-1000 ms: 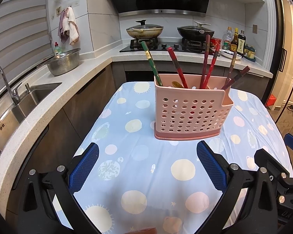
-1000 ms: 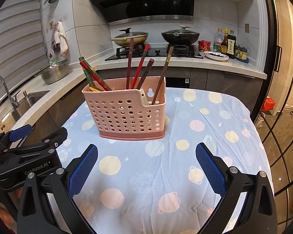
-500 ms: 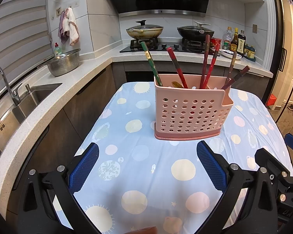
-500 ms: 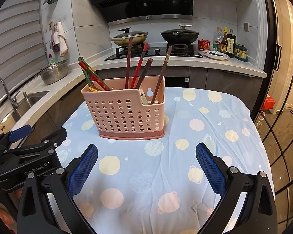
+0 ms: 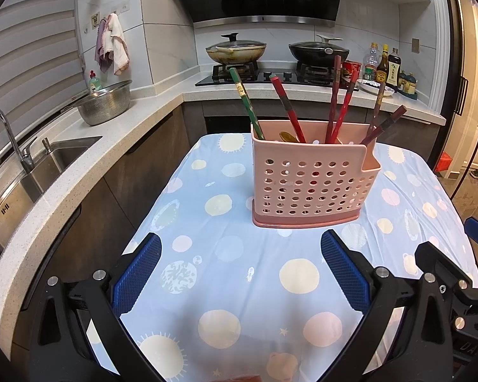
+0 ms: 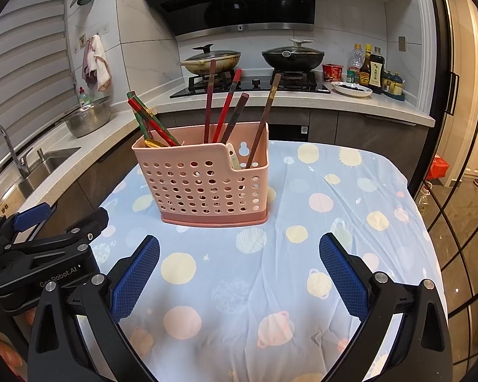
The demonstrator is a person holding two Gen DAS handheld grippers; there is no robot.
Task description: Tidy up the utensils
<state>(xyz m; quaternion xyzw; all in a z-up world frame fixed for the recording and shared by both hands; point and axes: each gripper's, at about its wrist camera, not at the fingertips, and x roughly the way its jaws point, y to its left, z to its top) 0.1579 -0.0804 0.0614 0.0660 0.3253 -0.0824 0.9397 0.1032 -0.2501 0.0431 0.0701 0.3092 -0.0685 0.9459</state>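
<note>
Chopsticks point(image 5: 336, 102) upright (pink caddy point(image 5: 312, 184)) on tablecloth point(image 5: 226, 254).

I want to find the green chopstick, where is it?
In the left wrist view the green chopstick stands at the left end of the pink basket, leaning left, next to a red chopstick.

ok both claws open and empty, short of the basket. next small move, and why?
Probably ease the right claw forward toward the pink basket: both claws are open and empty, the left claw too, and the chopsticks lean apart across the compartments, unsorted.
</note>
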